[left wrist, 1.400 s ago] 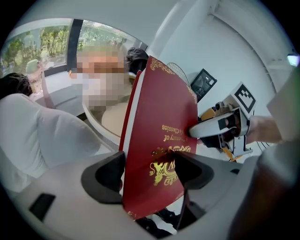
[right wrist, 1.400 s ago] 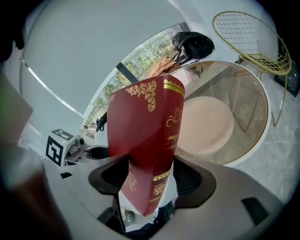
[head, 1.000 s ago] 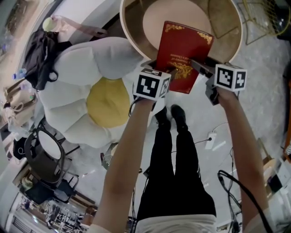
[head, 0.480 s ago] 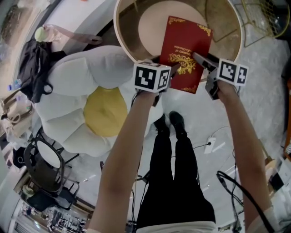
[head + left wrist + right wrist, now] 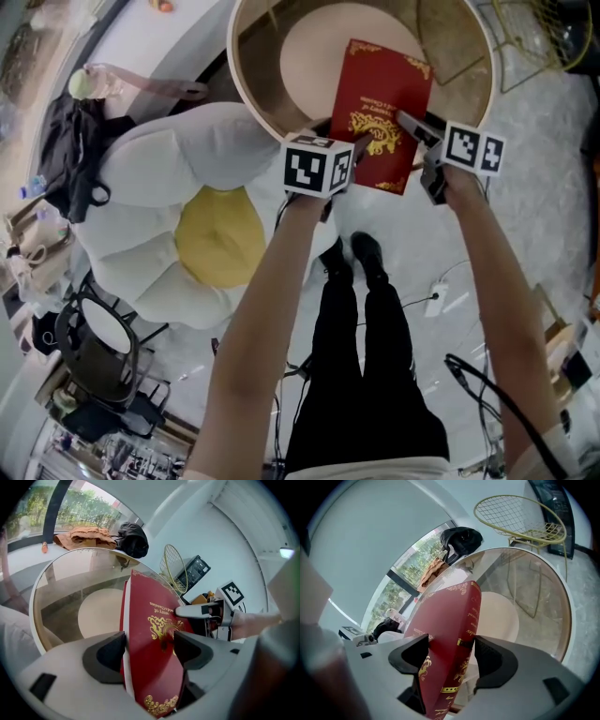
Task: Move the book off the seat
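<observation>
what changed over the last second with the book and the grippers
Both grippers carried the red book a little further in over the round glass table, shifting it slightly right in the head view. Nothing was grabbed or let go: the left gripper and the right gripper stay clamped on the book's near end. The flower cushion has not moved.

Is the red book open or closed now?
Closed. The red book has both covers lying together, with only a thin white page edge between them in the left gripper view.
</observation>
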Motion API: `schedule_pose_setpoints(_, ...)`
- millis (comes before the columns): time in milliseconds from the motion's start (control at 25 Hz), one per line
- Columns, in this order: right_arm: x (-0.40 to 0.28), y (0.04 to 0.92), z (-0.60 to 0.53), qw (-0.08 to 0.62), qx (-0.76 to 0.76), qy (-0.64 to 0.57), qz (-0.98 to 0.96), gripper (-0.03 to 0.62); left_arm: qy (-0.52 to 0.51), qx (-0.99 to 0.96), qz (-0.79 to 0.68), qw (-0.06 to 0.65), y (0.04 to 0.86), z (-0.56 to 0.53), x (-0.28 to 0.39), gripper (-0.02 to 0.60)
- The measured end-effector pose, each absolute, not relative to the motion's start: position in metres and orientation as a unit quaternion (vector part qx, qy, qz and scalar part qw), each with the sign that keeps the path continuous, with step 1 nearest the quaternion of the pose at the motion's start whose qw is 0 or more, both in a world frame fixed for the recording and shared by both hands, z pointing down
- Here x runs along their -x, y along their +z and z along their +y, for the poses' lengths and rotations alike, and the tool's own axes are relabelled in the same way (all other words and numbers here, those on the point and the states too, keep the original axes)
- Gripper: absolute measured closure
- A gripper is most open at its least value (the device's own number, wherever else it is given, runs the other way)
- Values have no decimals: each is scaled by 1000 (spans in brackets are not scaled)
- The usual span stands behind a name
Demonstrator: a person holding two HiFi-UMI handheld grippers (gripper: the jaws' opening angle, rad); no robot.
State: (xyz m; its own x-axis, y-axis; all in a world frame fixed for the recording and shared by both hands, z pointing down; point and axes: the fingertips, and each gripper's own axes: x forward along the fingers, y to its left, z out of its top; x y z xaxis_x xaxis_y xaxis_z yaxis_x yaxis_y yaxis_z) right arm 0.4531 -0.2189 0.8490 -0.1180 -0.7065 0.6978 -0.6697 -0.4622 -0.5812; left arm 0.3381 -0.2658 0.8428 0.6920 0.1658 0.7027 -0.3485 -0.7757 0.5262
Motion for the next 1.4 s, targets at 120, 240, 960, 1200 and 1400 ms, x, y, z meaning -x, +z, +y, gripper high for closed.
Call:
schedule_pose_setpoints(120, -471, 839, -213, -45, 699, -497, 512, 279, 391, -861, -76, 316, 836, -275, -334, 255)
schedule_pose_setpoints(240, -481, 815, -206, -47, 713, -479, 509, 281, 391, -864, -93, 304, 820, -292, -322, 255)
schedule_pose_setpoints(960, -380, 540, -94, 8, 676, -423, 603, 530, 348, -901, -14, 258, 545, -213, -224, 333)
schedule_pose_setpoints(1200, -340, 475, -51, -6, 659, -419, 625, 537, 316, -907, -31, 277, 479, -199, -182, 373)
schedule_pose_setpoints(1400, -316, 424, -11, -6, 660, -415, 626, 537, 273, -905, -66, 319, 438, -179, -169, 470)
